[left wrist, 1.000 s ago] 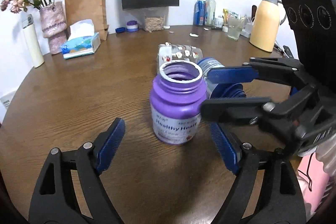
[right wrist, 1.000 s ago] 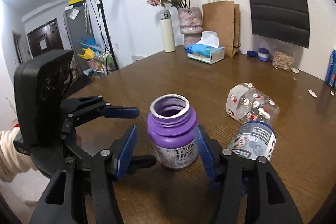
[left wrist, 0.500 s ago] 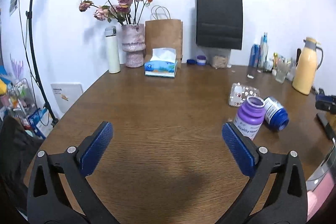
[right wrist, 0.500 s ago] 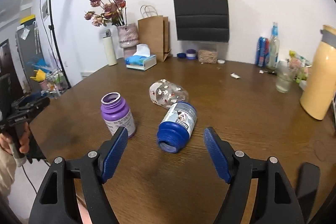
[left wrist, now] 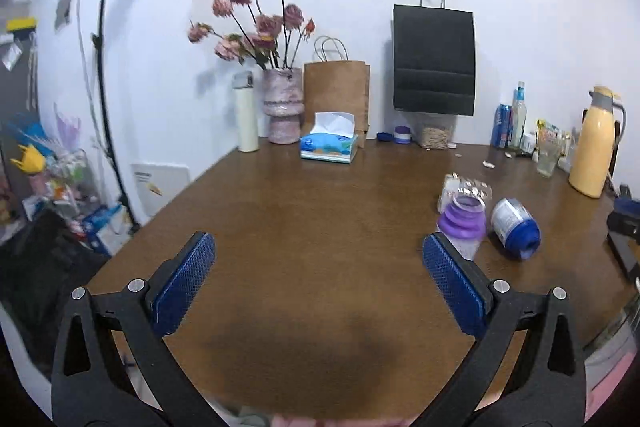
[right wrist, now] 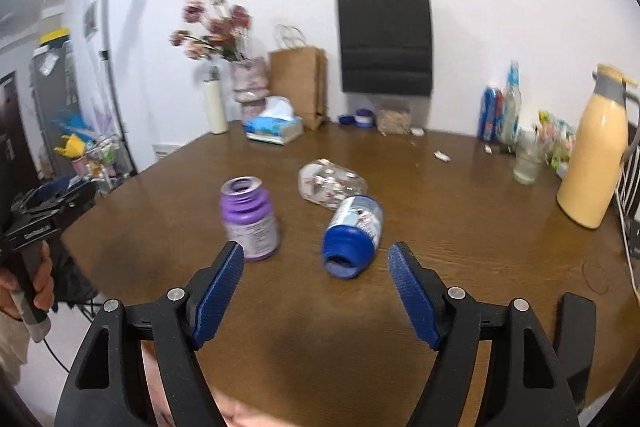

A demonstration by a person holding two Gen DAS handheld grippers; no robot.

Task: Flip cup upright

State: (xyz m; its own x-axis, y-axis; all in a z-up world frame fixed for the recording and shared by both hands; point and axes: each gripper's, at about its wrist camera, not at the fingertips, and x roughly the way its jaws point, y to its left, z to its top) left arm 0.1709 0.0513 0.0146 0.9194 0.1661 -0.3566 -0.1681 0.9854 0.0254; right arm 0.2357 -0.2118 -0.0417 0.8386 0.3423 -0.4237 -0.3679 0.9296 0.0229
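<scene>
A purple bottle (right wrist: 250, 223) stands upright on the brown table (right wrist: 460, 235), mouth open at the top; it also shows at the right of the left wrist view (left wrist: 462, 223). Beside it a blue bottle (right wrist: 354, 235) (left wrist: 514, 223) lies on its side. Behind both, a clear patterned cup (right wrist: 332, 183) (left wrist: 464, 189) lies on its side. My right gripper (right wrist: 316, 291) is open and held back from the bottles, nothing between its fingers. My left gripper (left wrist: 320, 279) is open over bare wood, well left of the bottles.
A flower vase (left wrist: 282, 107), white flask (left wrist: 247, 113), tissue box (left wrist: 329, 145), brown bag (left wrist: 336, 95) and black bag (left wrist: 434, 61) line the back. A yellow jug (right wrist: 596, 151), glass (right wrist: 528, 159) and drink bottles (right wrist: 502, 107) stand at the right. A hand (right wrist: 38, 287) holds the other gripper at left.
Both grippers have pulled back and away from the purple bottle, which stays upright on the table. The left one swung far to the left; both are still open.
</scene>
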